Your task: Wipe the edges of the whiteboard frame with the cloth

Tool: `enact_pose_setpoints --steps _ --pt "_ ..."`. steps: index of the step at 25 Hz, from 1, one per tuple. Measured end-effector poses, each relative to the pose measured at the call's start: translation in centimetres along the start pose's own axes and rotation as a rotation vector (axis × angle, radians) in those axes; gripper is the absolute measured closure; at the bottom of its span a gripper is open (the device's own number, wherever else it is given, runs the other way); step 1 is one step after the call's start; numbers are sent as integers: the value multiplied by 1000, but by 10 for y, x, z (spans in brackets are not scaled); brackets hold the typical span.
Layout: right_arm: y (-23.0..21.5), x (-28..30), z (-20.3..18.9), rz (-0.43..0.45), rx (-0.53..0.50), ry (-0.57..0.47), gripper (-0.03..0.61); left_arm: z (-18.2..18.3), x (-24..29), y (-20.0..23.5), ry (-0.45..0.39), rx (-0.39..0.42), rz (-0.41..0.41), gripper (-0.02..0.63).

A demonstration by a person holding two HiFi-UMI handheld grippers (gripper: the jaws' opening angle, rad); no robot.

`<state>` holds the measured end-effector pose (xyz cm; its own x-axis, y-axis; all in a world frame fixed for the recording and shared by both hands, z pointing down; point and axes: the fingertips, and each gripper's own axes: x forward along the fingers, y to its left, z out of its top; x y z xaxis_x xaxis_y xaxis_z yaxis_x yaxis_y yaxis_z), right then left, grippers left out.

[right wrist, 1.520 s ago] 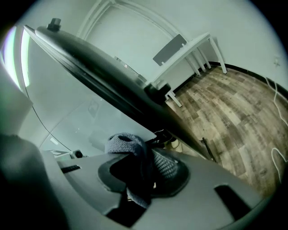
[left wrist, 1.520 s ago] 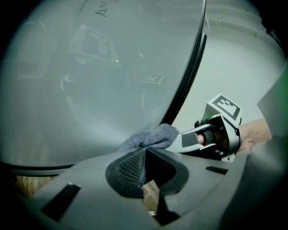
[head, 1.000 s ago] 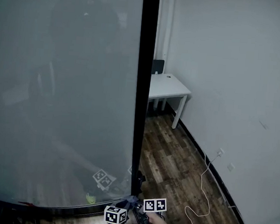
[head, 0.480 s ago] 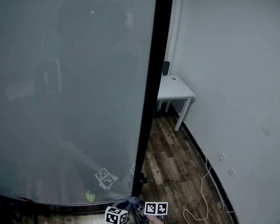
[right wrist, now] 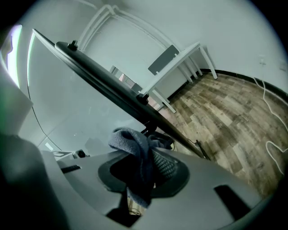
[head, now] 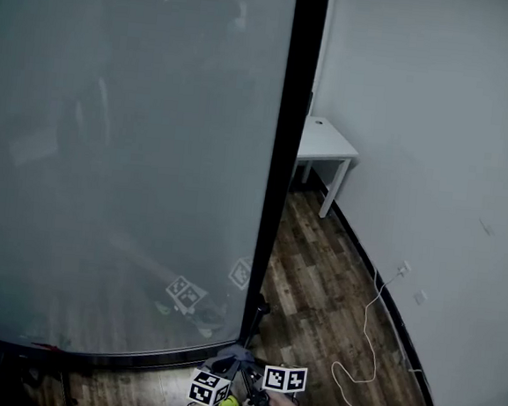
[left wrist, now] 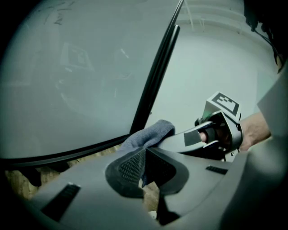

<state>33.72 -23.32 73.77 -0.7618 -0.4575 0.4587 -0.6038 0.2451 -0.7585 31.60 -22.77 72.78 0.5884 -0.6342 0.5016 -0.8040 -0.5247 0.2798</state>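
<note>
Wood-plank floor point(head: 318, 283) runs past the upright black frame point(head: 292, 157) of the whiteboard point(head: 127, 142). My right gripper point(right wrist: 146, 167) is clamped on the grey-blue cloth point(right wrist: 135, 144), a bunched woven wad that rises above the jaws and trails below them. My left gripper point(left wrist: 144, 167) pinches a fold of it too, ribbed pads nearly meeting. The cloth sits at the frame's bottom corner; I cannot tell whether it touches. Left of the frame, the glossy board shows only dim reflections.
</note>
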Motion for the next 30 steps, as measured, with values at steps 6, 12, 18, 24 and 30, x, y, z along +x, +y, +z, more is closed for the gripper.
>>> enact_pose_setpoints --steps 6,12,18,24,30 --pt "16 -13 -20 12 2 -9 497 -8 -24 -14 -23 10 -19 594" --pt "39 -21 -53 4 -24 17 495 -26 -59 -23 -40 -7 -24 594" --pt "58 -33 -85 -14 -40 -5 495 -44 -91 -35 -56 6 -48 594" --pt "77 -50 -115 -15 -76 -36 495 -62 -122 -53 -78 25 -69 594" --pt "104 -57 -150 8 -89 -48 495 -78 -162 -61 -94 55 -74 594"
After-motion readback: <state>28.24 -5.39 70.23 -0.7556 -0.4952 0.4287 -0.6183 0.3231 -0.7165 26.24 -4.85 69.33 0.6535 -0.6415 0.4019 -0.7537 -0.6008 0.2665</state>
